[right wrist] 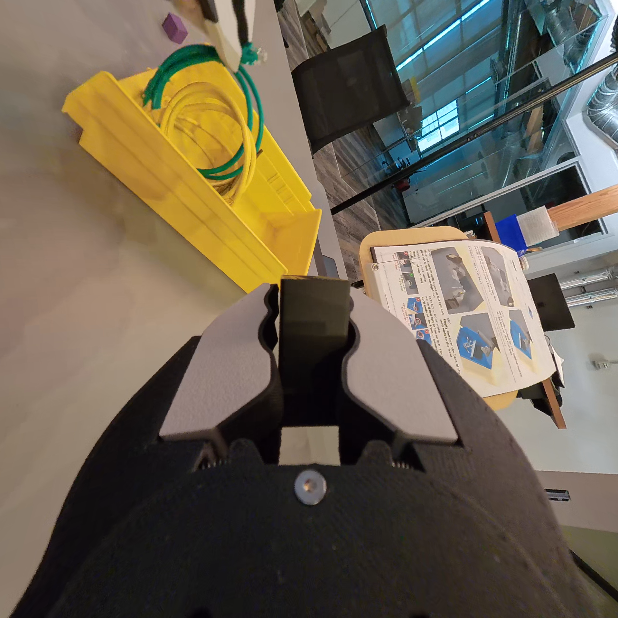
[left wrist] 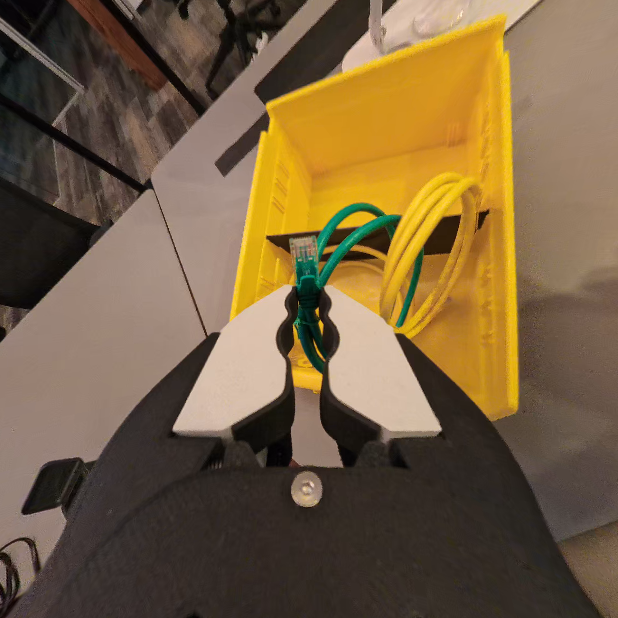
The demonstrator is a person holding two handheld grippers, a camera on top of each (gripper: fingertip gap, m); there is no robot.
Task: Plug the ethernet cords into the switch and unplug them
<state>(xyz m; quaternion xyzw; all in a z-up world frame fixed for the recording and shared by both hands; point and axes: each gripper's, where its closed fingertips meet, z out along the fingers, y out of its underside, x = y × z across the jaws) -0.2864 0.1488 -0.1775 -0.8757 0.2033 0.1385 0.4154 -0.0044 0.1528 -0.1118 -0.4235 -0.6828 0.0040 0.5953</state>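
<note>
My left gripper (left wrist: 308,290) is shut on the green ethernet cord (left wrist: 351,240) just behind its clear plug (left wrist: 302,250), which points forward above the yellow bin (left wrist: 374,133). The green cord loops back into the bin beside a coiled yellow ethernet cord (left wrist: 431,254). My right gripper (right wrist: 313,294) is shut on a black box, the switch (right wrist: 312,321), held above the grey table. The right wrist view also shows the left gripper (right wrist: 241,55) holding the green cord (right wrist: 254,110) over the yellow bin (right wrist: 160,164), with the yellow cord (right wrist: 207,133) coiled inside.
A black divider (left wrist: 441,234) crosses the bin. A small purple block (right wrist: 174,28) lies on the grey table (right wrist: 67,301) beyond the bin. A printed instruction sheet (right wrist: 468,317) on a board stands off the table edge. A black chair (right wrist: 347,83) stands beyond the edge. Spacing between my two grippers at the tips: around 30 cm.
</note>
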